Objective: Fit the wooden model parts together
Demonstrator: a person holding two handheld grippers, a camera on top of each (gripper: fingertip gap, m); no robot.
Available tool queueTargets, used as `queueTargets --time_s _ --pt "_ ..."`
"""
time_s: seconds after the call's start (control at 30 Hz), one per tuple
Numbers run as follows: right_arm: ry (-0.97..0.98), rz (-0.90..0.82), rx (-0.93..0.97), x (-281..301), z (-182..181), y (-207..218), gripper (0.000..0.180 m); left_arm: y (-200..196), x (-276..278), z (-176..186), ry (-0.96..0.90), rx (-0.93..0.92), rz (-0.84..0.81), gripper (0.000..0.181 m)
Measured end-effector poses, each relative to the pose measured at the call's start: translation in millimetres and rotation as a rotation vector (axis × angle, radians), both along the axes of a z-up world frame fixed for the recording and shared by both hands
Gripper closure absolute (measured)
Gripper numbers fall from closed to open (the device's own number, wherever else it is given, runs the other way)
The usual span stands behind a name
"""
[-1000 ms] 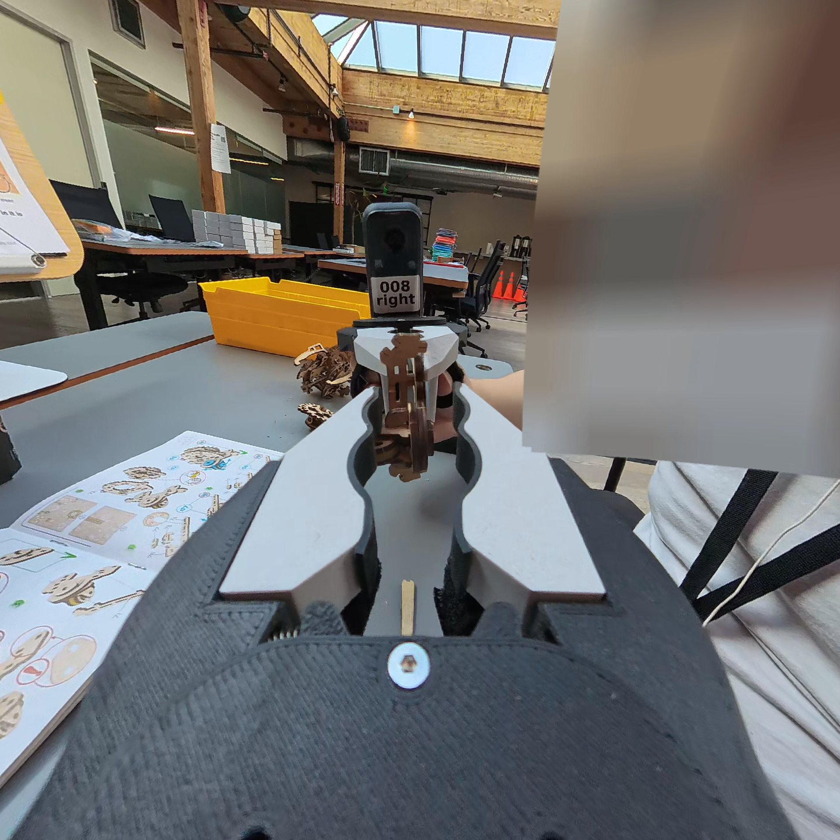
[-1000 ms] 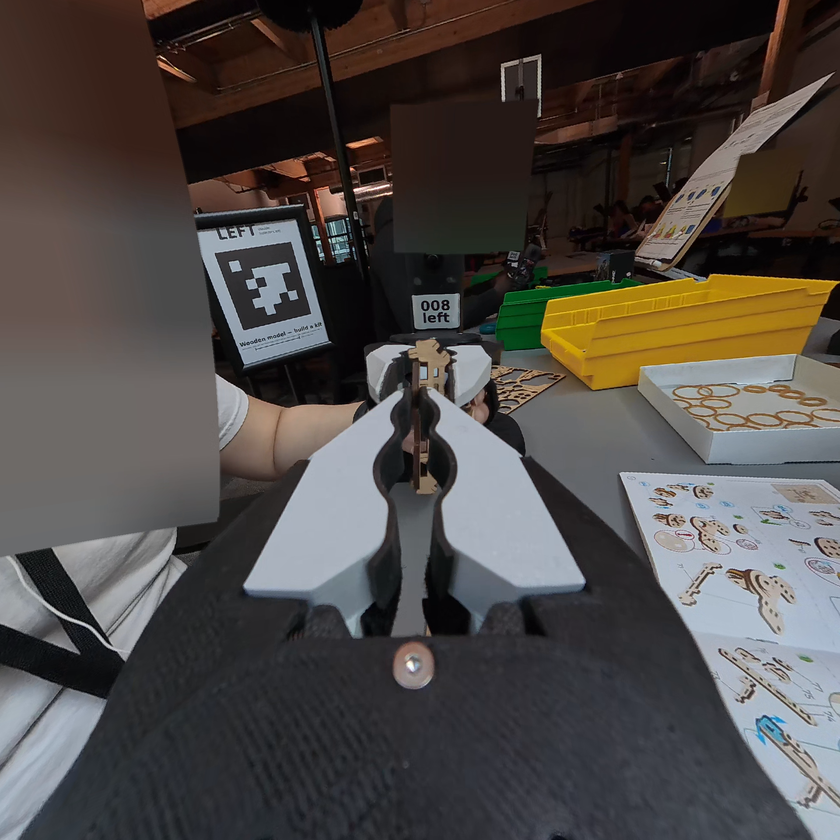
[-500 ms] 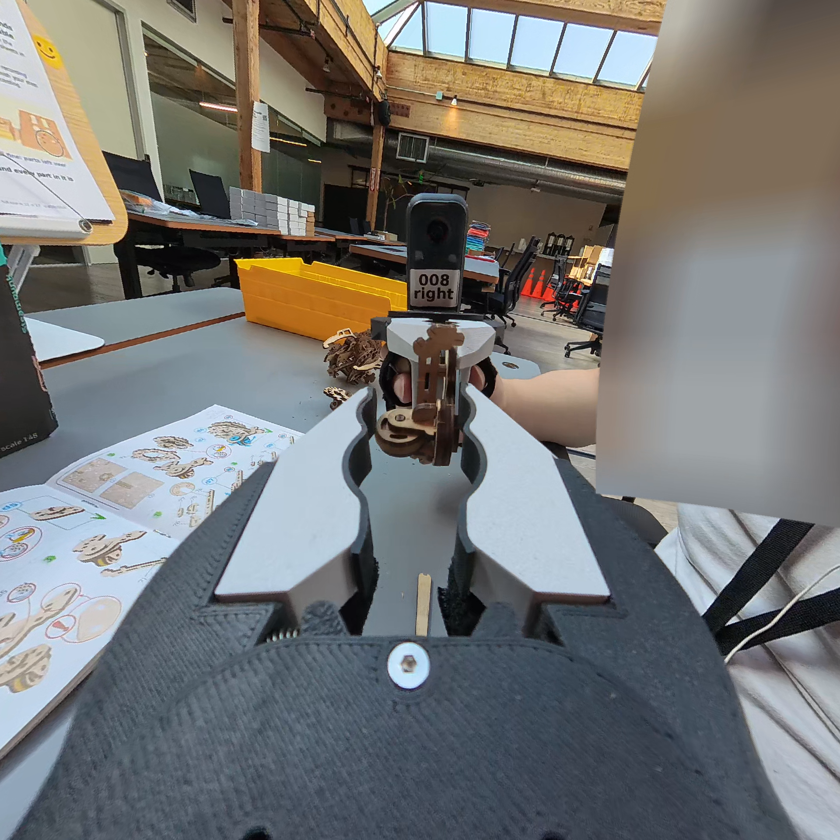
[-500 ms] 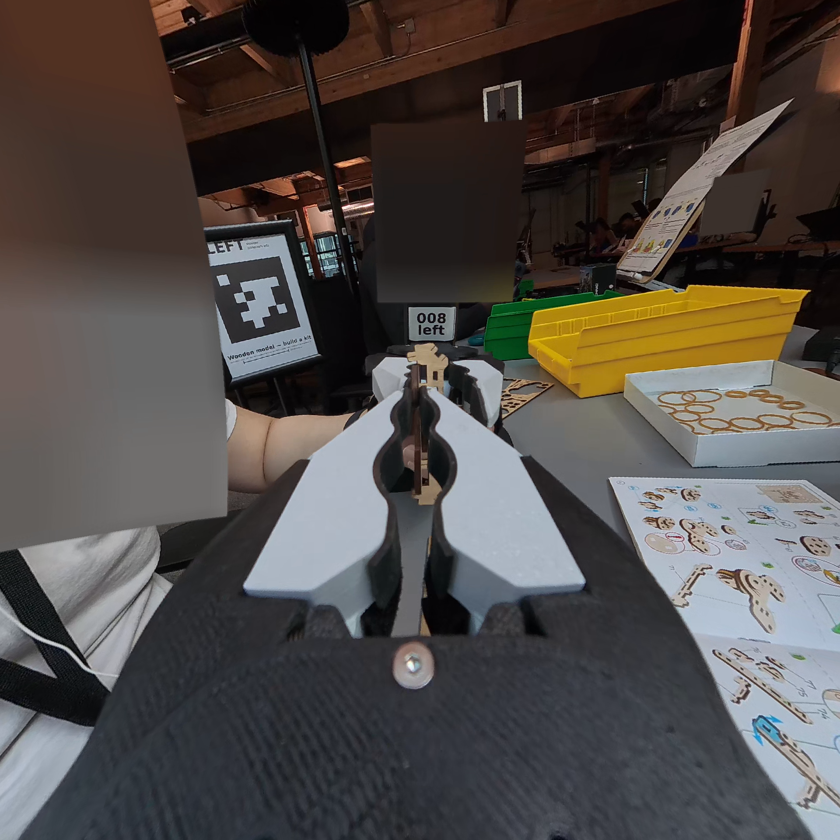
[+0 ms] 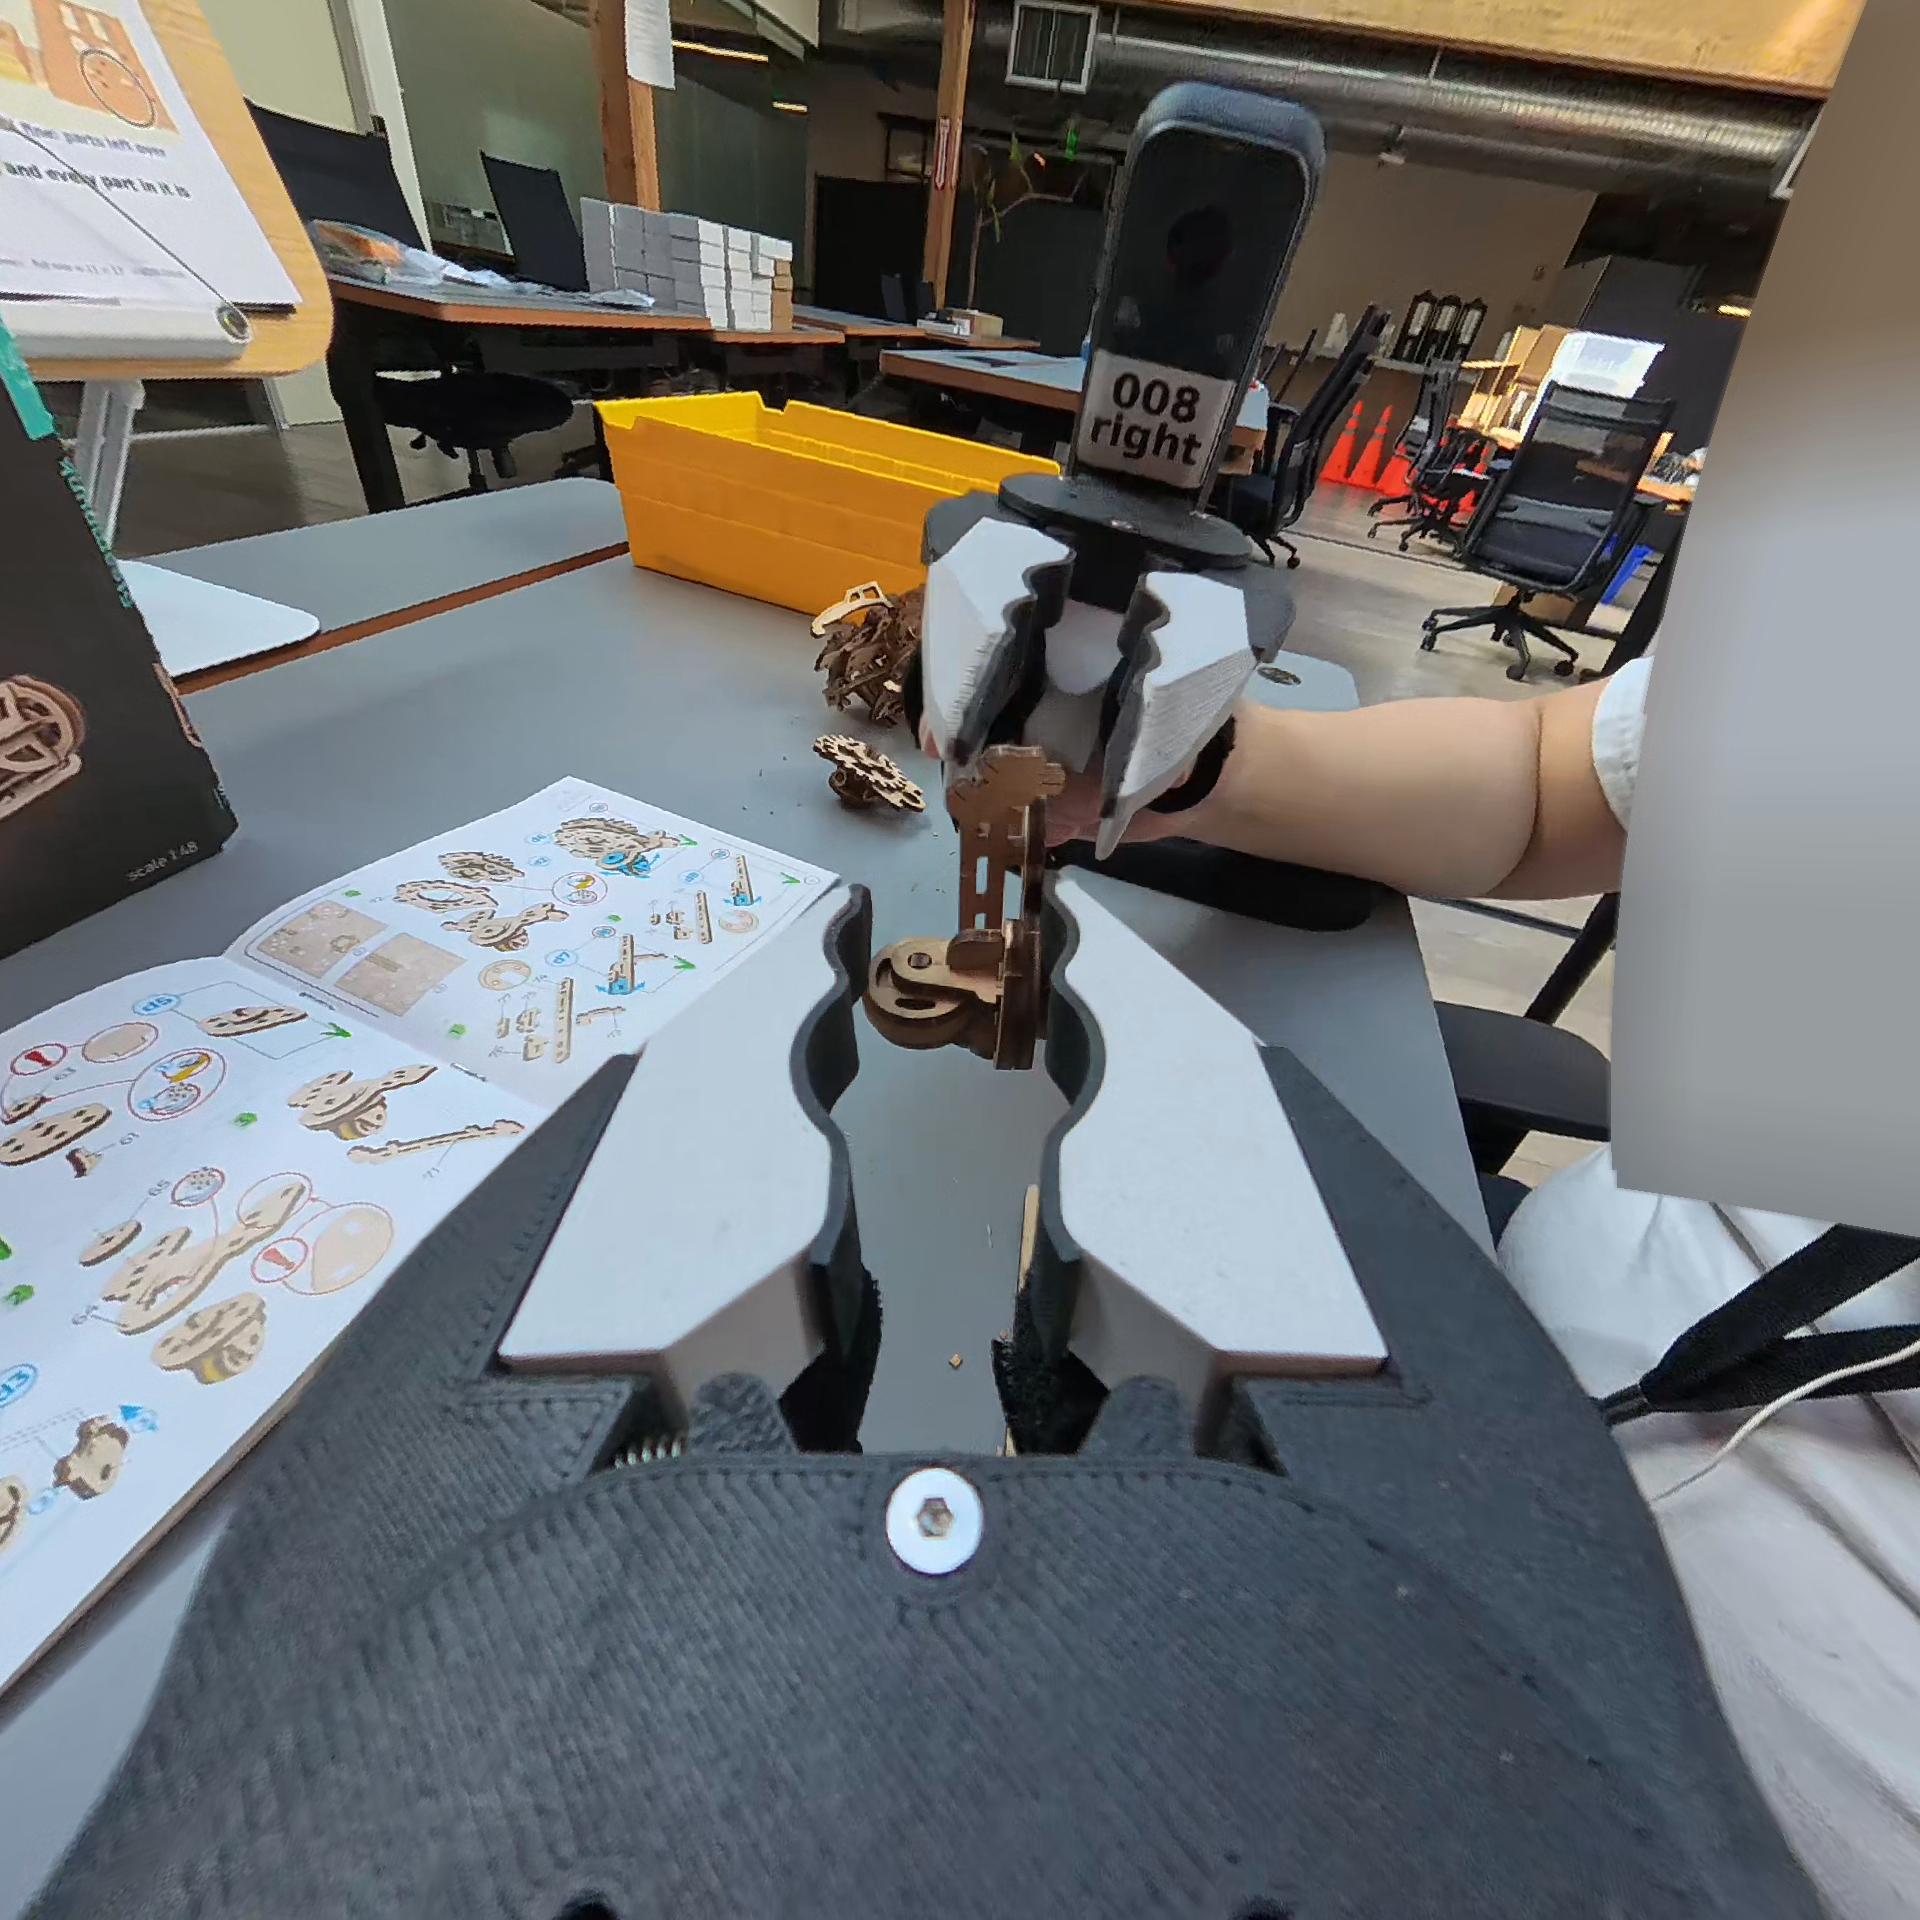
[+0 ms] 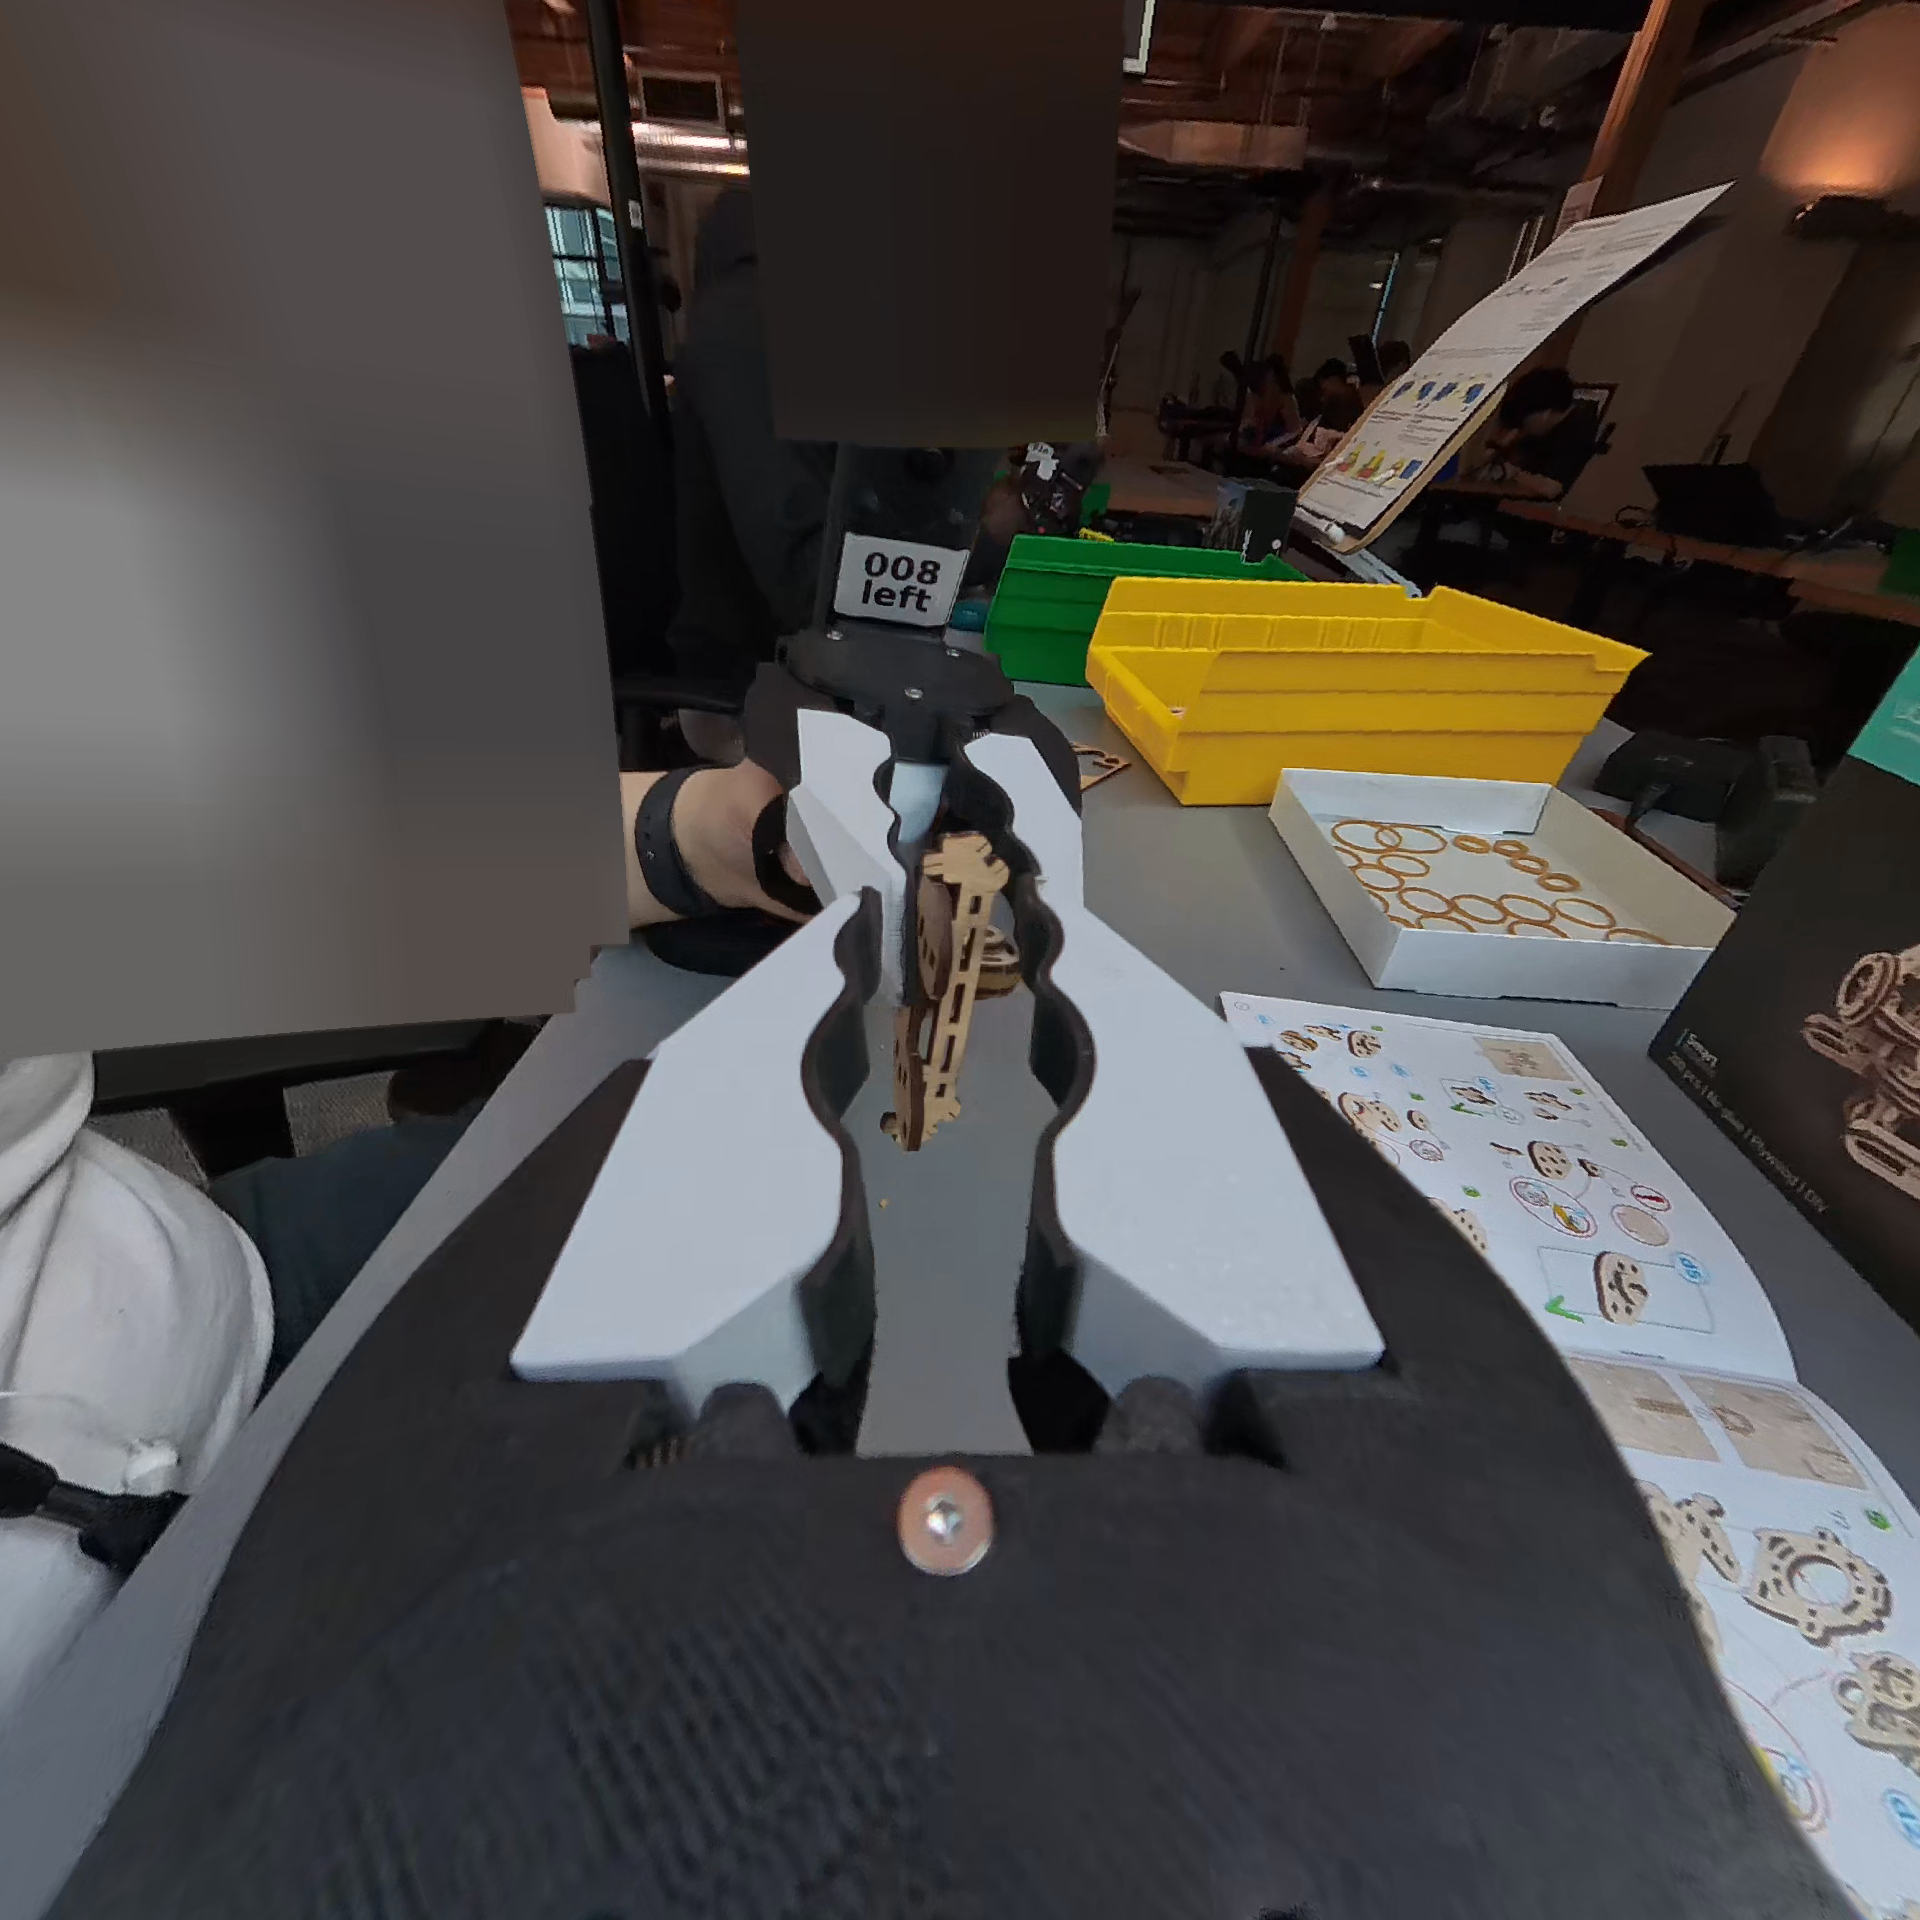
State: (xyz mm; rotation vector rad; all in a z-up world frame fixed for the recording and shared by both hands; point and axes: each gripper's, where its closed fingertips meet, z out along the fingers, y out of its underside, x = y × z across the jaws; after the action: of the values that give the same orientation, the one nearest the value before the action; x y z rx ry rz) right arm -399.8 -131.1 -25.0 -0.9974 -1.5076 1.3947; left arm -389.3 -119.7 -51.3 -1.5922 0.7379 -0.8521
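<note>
A small wooden assembly (image 5: 997, 935), a slotted upright strip with a disc at its foot, hangs in the air between my left gripper's (image 5: 956, 904) fingertips. That gripper is shut on it at the disc end. My right gripper (image 5: 1034, 795) faces it from the far side, open, its fingertips beside the strip's knobbed top without gripping it. In the right wrist view the same assembly (image 6: 935, 997) stands in the gap of my open right gripper (image 6: 951, 914), apart from both pads. The left gripper's white fingers (image 6: 831, 831) hold it from behind.
An open instruction booklet (image 5: 416, 1039) lies on the grey table and also shows in the right wrist view (image 6: 1507, 1195). A yellow bin (image 6: 1351, 686), a green bin (image 6: 1049, 613), a white tray of wooden rings (image 6: 1507, 971), a black box (image 5: 83, 727) and loose wooden parts (image 5: 868, 655) stand around. Both grippers' tips are close together, under 4 cm apart.
My right gripper has opened and let go of the assembly, which stays in my left gripper. Both views have tilted down towards the table.
</note>
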Motion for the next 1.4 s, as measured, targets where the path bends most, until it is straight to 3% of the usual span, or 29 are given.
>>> queueTargets --time_s 0.1,0.27,0.57,0.93,1.4 --pt "-0.066 0.036 0.051 -1.4 -15.0 -4.7 0.156 -3.6 6.9 -11.5 0.081 -0.011 -0.025 0.15" --pt "-0.144 0.146 -0.019 3.6 -28.5 -10.1 0.162 -7.3 12.2 -25.2 0.192 0.003 -0.038 0.15" --pt "-0.128 0.224 -0.085 6.7 -28.5 -17.0 0.165 -12.5 14.9 -20.3 0.169 0.018 -0.058 0.15" --pt "0.015 0.18 -0.067 8.7 -11.0 -12.5 0.167 -16.5 9.0 5.1 0.152 0.239 0.053 0.152" --pt "-0.008 0.189 -0.146 4.5 -11.9 -17.4 0.167 -21.4 10.4 5.6 0.178 0.271 0.033 0.164"
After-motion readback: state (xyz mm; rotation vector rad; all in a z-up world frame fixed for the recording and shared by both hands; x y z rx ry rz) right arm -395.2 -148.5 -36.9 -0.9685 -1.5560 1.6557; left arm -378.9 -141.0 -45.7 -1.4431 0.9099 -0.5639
